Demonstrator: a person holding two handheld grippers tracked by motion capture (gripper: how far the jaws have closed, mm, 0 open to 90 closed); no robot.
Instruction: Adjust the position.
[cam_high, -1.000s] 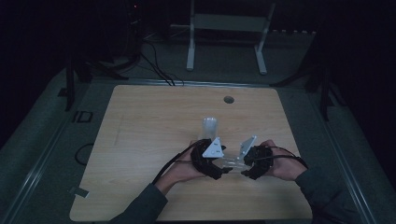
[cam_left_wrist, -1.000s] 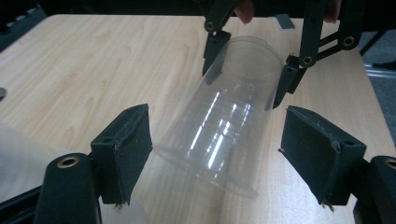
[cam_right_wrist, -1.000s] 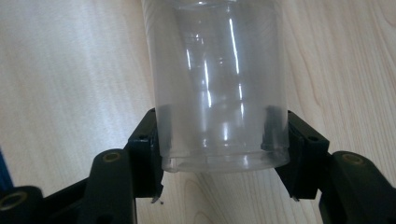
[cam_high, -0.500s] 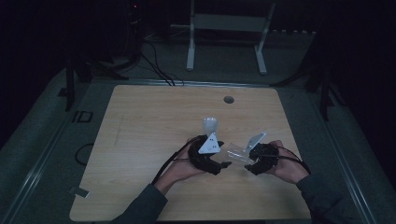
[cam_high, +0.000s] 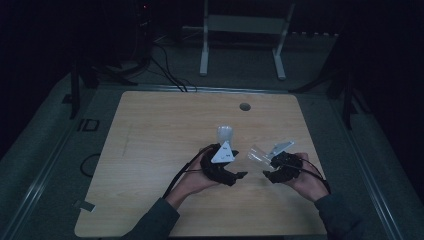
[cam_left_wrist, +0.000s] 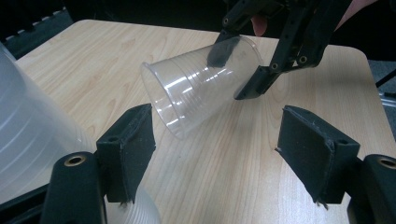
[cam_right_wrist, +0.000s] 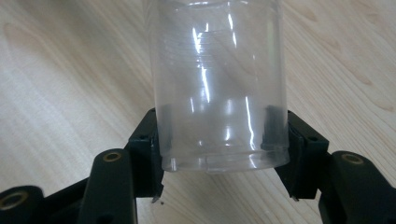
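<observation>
Room's dim, so the frosted white plastic cup is getting cut off beside the left gripper, whose empty jaws have just been closing a bit. The right gripper, shifted slightly since, is clamping the clear ribbed plastic cup, tilted above the wooden table
</observation>
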